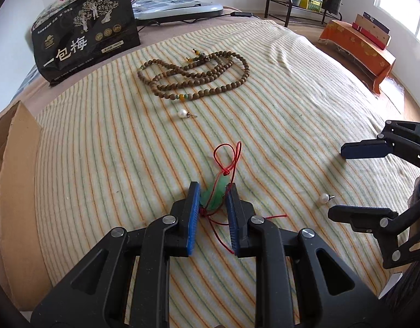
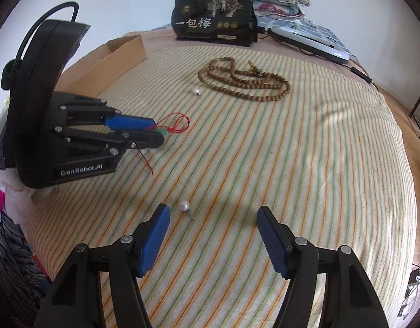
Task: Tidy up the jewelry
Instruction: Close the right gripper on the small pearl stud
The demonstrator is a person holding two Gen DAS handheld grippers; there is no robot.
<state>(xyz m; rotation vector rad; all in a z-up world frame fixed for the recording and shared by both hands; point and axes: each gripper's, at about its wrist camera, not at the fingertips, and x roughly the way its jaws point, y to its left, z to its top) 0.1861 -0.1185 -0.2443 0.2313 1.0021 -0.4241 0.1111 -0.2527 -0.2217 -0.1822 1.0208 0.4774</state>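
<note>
Jewelry lies unsorted on the striped blanket (image 1: 292, 109): left gripper (image 1: 212, 191) clamps green jade pendant on red cord (image 1: 214, 194) at lower centre; right gripper (image 2: 212, 218) gapes empty near round white pearl earring (image 2: 184, 205); brown wooden bead necklace (image 1: 199, 76) untouched upper centre.

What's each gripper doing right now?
Left gripper: shut on the green pendant.
Right gripper: open, empty, near a pearl earring.

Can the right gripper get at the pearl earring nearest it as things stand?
Probably yes. The right gripper has its jaws wide open, and the near pearl earring lies bare on the striped blanket just ahead, closer to the left jaw. Nothing covers it; the left gripper is off to the side.
</note>
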